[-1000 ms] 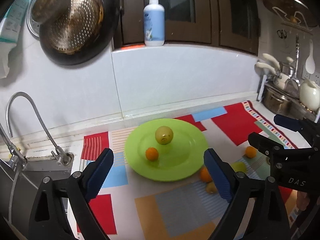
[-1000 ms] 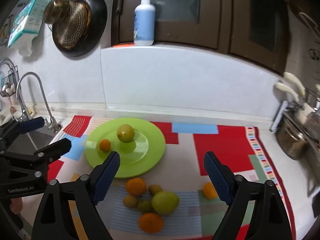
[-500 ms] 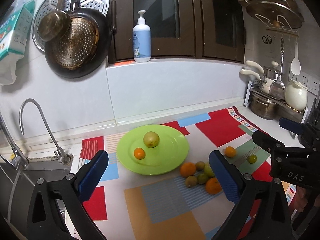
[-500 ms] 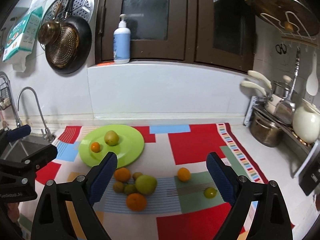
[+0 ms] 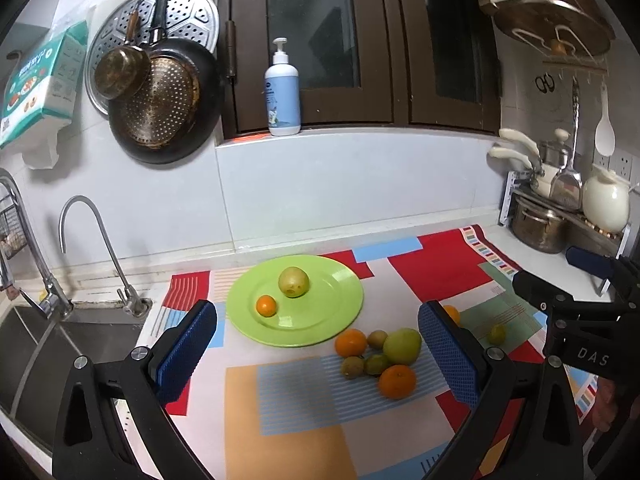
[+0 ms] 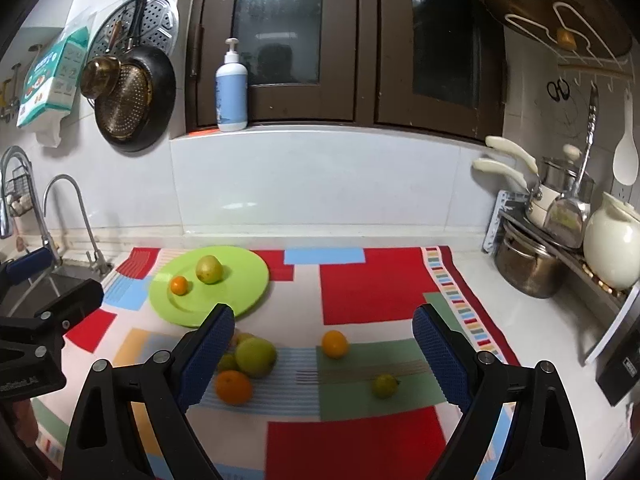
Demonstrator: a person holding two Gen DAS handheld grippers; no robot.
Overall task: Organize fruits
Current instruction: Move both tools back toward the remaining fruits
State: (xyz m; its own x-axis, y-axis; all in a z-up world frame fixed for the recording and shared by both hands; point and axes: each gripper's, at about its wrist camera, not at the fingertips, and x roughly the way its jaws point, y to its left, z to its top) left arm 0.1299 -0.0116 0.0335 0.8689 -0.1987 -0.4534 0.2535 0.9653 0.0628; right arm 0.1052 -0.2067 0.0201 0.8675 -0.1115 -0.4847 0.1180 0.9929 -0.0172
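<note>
Two grippers are hanging above the counter, both pulled farther back than a second ago, so the patchwork mat is now showing far more of itself and the loose fruit, then crowded under the fingers, is sitting smaller and lower in view; the green plate is lying at about eleven o'clock of the mat in the right wrist view, carrying a pale green fruit and, just beside it at eight o'clock, a small orange; both are keeping their places on the plate; the left gripper is spread wide and holding nothing; the right gripper is likewise wide apart and empty; a cluster of loose fruit is resting on the mat at four o'clock of the plate, touching one another; a lone orange and a small yellow-green fruit are lying apart at three o'clock of the cluster; in the left wrist view the lone orange is half hidden behind the right-hand finger; in the right wrist view the left-hand finger is covering part of the cluster, so its count is hard to tell.
</note>
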